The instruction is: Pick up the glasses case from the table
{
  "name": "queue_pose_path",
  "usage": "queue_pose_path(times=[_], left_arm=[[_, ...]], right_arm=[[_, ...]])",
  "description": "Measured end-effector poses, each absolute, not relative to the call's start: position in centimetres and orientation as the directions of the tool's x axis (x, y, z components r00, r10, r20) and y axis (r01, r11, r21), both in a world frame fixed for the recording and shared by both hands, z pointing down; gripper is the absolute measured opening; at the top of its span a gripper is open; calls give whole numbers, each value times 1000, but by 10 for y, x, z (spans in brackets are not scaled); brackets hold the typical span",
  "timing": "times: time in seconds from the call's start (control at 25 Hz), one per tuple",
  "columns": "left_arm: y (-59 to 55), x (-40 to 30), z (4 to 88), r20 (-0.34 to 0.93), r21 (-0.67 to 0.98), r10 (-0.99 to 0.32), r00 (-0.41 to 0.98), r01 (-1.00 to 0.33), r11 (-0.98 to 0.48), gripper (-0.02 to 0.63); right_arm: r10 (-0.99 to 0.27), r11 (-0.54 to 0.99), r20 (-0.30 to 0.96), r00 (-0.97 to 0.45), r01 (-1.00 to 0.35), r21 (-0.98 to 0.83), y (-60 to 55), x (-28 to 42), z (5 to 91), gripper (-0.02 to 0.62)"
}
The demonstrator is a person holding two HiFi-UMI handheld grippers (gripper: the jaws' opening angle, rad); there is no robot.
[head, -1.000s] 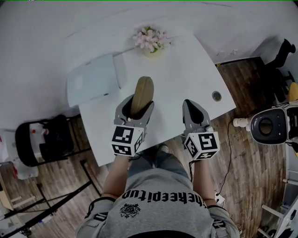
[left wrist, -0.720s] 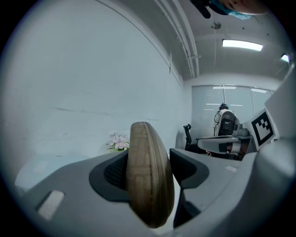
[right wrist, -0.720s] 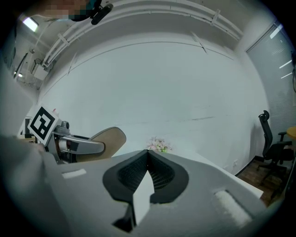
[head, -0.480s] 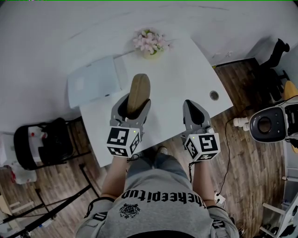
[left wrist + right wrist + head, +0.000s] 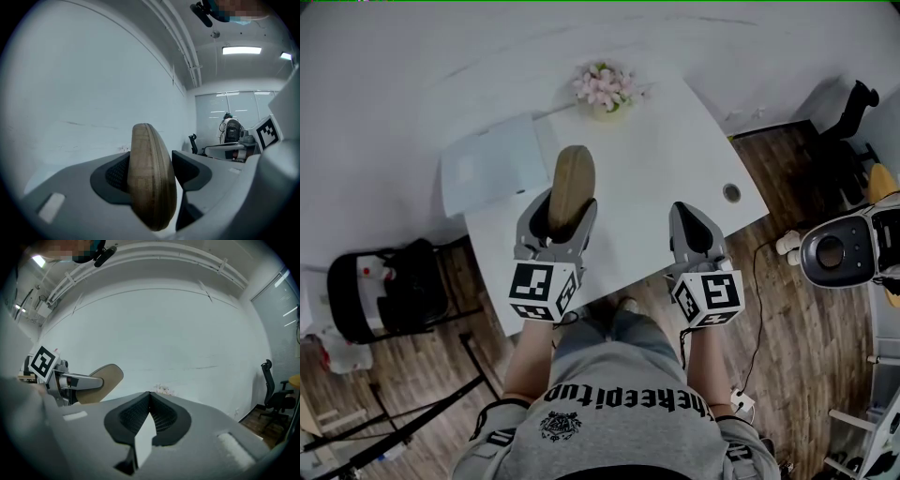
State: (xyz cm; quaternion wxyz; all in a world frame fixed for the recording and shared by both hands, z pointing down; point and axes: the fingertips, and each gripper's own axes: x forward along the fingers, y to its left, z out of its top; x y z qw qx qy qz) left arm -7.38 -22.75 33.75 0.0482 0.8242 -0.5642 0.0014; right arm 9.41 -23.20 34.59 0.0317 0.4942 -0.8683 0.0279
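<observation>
L gripper [image 5: 561, 208] pinches wooden glasses case [image 5: 572, 180] on edge betw. its jaws. Case juts fwd past the tips, held over table [image 5: 675, 141] toward near-left corner. R gripper [image 5: 692, 223] is empty, jaws pressed together, over table's near edge.

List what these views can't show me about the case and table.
- Near end of the case: head view, hidden inside the left gripper.
- Clearance between case and table: head view looks steeply down; left gripper view shows no table.
- White slab: head view, too dim and small to identify.
</observation>
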Motion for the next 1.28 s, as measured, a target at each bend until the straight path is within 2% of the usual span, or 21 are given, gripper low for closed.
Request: queue_pose_path(times=[0.4, 1.28], left_arm=[[-215, -89, 326, 3, 68, -942, 336, -940, -335, 285], [-202, -108, 319, -23, 70, -949, 315, -946, -316, 285]], right_arm=[[-865, 499, 56, -498, -867, 6, -220, 88, 334, 3], [-861, 508, 15, -508, -860, 56, -208, 70, 318, 2]])
